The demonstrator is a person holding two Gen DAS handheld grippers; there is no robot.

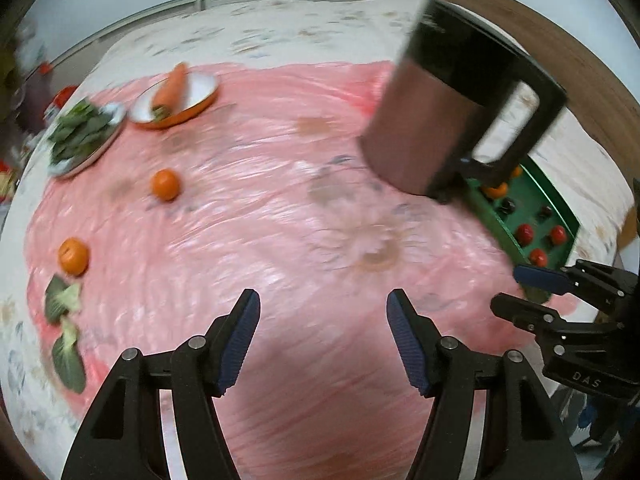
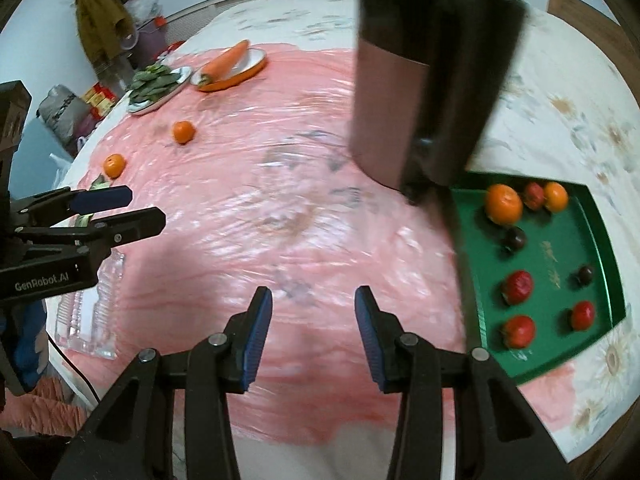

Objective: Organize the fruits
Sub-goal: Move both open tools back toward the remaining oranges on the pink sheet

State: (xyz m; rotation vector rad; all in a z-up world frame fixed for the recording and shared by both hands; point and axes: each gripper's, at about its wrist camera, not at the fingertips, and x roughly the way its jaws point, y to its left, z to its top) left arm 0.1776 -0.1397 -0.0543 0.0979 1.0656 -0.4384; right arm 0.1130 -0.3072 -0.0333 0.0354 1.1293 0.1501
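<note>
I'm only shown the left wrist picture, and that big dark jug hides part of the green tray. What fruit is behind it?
Observer: The right wrist view shows the green tray whole. At its far end sit a large orange and a smaller orange.
Operator: Is anything between them?
Observer: Yes, a small red fruit sits between them, which makes four red ones in all.
Operator: Anything else I miss?
Observer: What looks like a clear plastic bottle lies on its side at the left edge of the pink sheet.
</note>
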